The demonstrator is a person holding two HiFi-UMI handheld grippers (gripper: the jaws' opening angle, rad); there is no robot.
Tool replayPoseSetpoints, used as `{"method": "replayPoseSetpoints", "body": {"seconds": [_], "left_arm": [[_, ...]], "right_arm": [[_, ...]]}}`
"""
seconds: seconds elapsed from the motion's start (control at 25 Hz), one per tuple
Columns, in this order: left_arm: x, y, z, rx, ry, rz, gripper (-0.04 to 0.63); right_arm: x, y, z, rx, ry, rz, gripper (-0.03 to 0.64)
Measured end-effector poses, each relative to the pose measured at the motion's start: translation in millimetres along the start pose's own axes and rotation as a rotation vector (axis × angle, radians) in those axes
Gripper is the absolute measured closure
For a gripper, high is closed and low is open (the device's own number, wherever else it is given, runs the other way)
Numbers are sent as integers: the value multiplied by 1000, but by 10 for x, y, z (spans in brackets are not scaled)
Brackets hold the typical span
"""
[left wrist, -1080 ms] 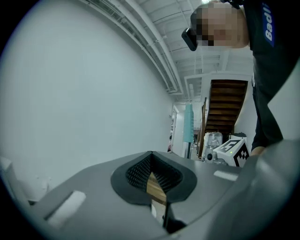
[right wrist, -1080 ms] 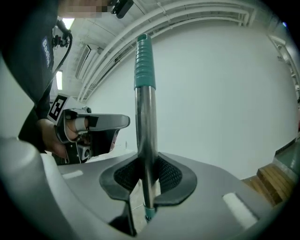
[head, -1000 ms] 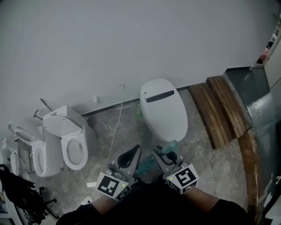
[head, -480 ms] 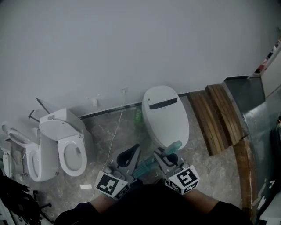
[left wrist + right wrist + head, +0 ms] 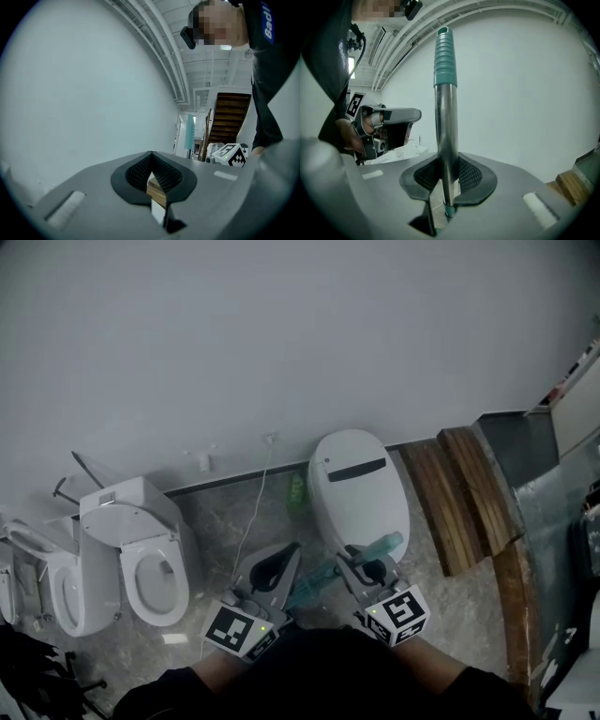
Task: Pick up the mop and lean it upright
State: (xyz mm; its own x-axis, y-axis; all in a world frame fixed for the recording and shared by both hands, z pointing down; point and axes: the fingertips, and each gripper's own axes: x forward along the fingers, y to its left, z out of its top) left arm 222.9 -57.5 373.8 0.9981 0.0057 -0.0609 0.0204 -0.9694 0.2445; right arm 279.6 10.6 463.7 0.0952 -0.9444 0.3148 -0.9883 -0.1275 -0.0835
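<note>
At the far left of the head view stands what looks like a second toilet (image 5: 58, 589), though the frame edge cuts it off. Just beside it, a toilet with its seat open (image 5: 150, 563) backs onto the white wall (image 5: 281, 334). A thin white cable (image 5: 251, 512) hangs down that wall onto the grey stone floor (image 5: 217, 521).

My left tool (image 5: 284, 557) hovers low over the floor. In the left gripper view its jaws stand together at the tips, with nothing between them.

Between my two tools the mop handle (image 5: 314, 584) runs at a slant. It rises from the lower left to its ribbed teal grip (image 5: 382, 545) at the upper right. I cannot see the mop's head.

A small green bottle (image 5: 297, 489) sits on the floor by the wall, just left of a toilet with its lid shut (image 5: 361, 488).

My right tool (image 5: 364, 561) is clamped on the mop handle, in front of that closed toilet. In the right gripper view the black pads press the metal shaft from both sides. The shaft rises straight out of the jaws, with the teal grip at its top.

Further right, wooden planks (image 5: 464, 488) lie on the floor. A sheet of grey metal (image 5: 548, 474) fills the right edge.
</note>
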Motion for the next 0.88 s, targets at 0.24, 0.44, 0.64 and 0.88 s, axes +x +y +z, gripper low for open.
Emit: {"method": "replayPoseSetpoints", "body": {"seconds": [0.24, 0.44, 0.64, 0.88], "left_arm": [[-169, 500, 46, -13, 11, 95, 580], [-221, 812, 66, -8, 21, 175, 580], [-196, 1141, 153, 18, 31, 283, 580], [61, 1583, 316, 56, 29, 405, 580]], "right_arm": [[426, -32, 23, -14, 27, 19, 534], [874, -125, 32, -15, 50, 46, 534], [1397, -205, -7, -25, 81, 130, 534], [1962, -351, -254, -30, 176, 252, 534]]}}
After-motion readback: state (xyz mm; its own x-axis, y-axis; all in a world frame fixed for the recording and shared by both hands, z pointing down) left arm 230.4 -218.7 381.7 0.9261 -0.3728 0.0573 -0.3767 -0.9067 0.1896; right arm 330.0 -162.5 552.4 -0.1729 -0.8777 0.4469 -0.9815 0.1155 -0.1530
